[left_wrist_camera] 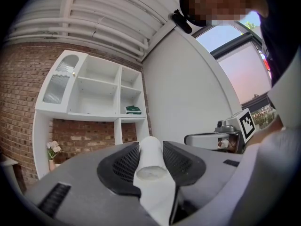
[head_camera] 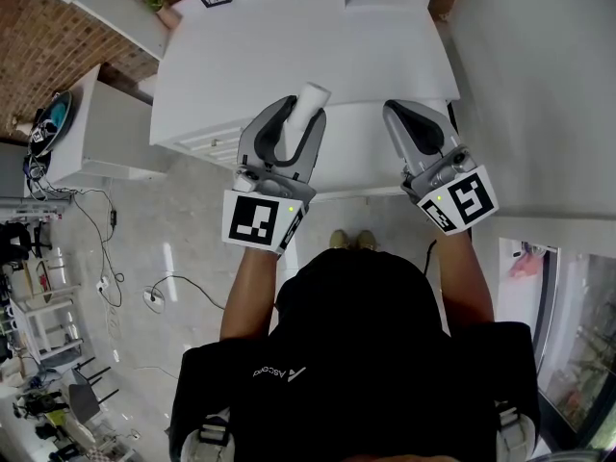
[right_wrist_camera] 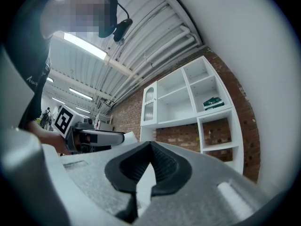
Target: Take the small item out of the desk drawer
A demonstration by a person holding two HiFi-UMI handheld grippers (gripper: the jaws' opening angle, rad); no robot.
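White desk [head_camera: 289, 56] fills the top of the head view, with pale floor and loose cables off to the left gripper's outer side. The left gripper [head_camera: 294, 123] hangs over the desk's front edge and pinches a white tube [head_camera: 310, 99], which sticks out past its fingertips toward the desk top. The right gripper [head_camera: 409, 112] is level with it, well apart, and carries nothing. I cannot tell from here whether the drawer is open or shut.

In the left gripper view the black pads press on both sides of the tube, whose round end faces the camera. White shelves [left_wrist_camera: 94, 93] against a brick wall [left_wrist_camera: 19, 98] lie straight ahead of the jaws, and the right gripper shows off to the side.

In the right gripper view the jaws are pressed together at their tips with nothing between them, and the same shelves lie ahead.

The tube looks already lifted out, so the step in hand seems to be carrying it and setting it down. It looks smooth and round, so it may slip or roll. Hold the squeeze even, move forward over the bare desk top, and lower until it rests before spreading the jaws. Laying it away from the edge is safer.
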